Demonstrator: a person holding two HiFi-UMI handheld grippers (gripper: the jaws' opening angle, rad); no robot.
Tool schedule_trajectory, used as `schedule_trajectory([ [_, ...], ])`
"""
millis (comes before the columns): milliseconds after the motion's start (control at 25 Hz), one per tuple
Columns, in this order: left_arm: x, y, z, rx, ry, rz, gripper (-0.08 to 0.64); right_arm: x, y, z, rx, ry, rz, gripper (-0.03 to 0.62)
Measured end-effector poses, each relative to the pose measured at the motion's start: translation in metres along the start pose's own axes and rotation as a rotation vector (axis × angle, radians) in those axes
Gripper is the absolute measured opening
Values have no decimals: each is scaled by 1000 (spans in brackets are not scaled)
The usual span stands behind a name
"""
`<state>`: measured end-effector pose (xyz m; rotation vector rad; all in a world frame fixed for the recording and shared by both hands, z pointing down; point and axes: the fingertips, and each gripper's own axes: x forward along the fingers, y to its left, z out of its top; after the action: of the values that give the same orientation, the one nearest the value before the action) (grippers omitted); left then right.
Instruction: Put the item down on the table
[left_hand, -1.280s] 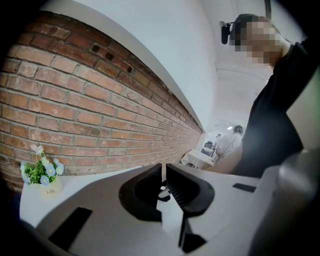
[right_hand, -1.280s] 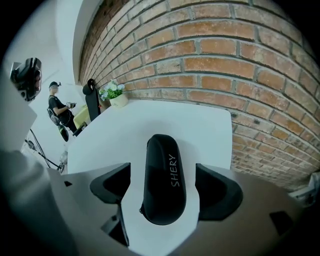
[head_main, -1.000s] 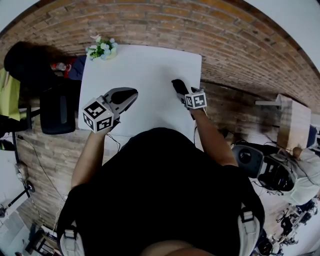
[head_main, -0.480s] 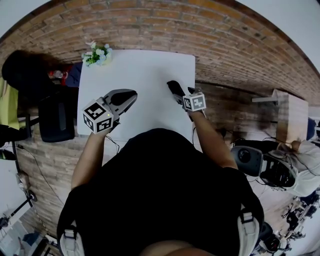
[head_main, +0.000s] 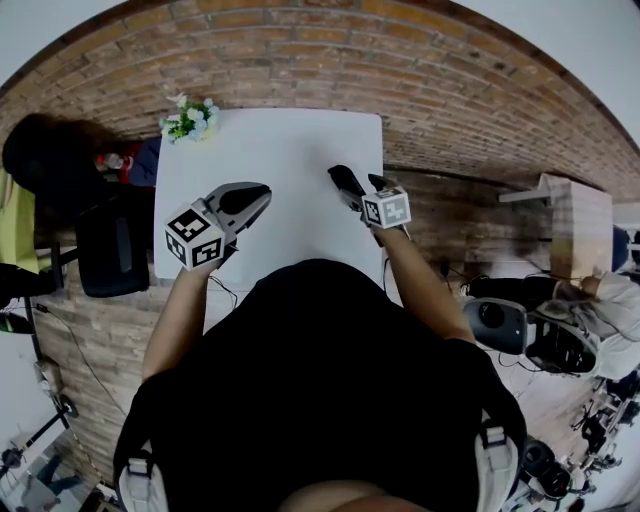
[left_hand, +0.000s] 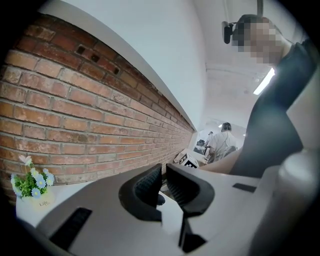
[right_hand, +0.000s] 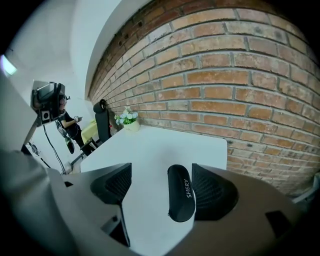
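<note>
R hand-held gripper (right_hand: 161, 176): jaws spread wide, prob letting go
glossy black oblong case (right_hand: 181, 200): btwn them, leaning on R jaw, at white desk (right_hand: 150, 145) edge
L hand-held gripper (left_hand: 162, 175): pressed together, empty, idle

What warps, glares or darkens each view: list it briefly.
Head view: fisheye bows the brick wall around the table. Left gripper view: ceiling light glares; edges black. Right gripper view: the wall bulges, black case is sharp.
</note>
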<state>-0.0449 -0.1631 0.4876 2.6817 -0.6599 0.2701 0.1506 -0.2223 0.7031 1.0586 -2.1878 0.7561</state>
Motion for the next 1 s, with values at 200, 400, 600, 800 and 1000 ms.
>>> schedule_trajectory([
  [200, 1, -4, -2, 8, 3, -11, 35, -8, 16, 6, 2, -27, 44, 373],
  [400, 0, -6, -4, 8, 7, -19, 35, -19, 25, 10, -19, -56, 41, 311],
  [600, -4, -9, -5, 3, 8, -25, 35, -34, 28, 18, -21, -95, 21, 278],
  [800, -3, -13, -7, 4, 15, -40, 35, -50, 22, 31, -2, -168, -28, 245],
  [1000, -3, -19, -8, 12, 22, -65, 35, -63, 21, 37, 19, -207, -54, 225],
])
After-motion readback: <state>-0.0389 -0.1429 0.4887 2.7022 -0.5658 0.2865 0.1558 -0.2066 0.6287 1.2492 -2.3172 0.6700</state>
